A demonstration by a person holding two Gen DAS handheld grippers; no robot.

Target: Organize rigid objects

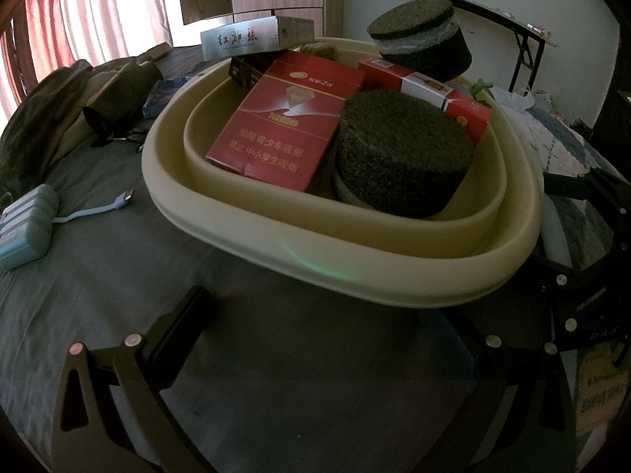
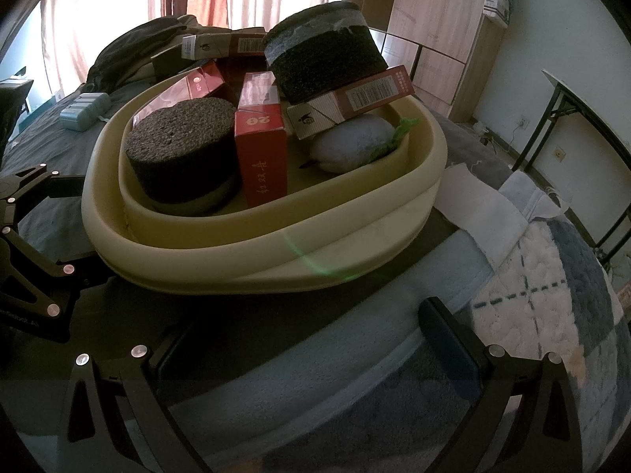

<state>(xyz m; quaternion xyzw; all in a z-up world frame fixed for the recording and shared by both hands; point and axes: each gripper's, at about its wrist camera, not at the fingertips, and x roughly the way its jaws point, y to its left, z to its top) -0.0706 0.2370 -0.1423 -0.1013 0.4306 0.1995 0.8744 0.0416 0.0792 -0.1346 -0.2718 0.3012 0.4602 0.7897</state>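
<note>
- Evidently near done: basin (image 1: 355, 272) on the bed holds cartons (image 1: 284, 130) and foam blocks (image 2: 185, 153).
- Both grippers, left (image 1: 339, 339) and right (image 2: 311, 339), spread, empty, just short of the basin.
- Outstanding: power bank (image 1: 23, 228), possibly unrelated.

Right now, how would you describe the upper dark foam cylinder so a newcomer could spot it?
Find the cream basin on the bed. Two dark speckled foam cylinders sit in it; the upper foam cylinder is perched on a tilted barcoded carton at the back. Unlike the lower foam cylinder, it has a pale band around its top.
</note>
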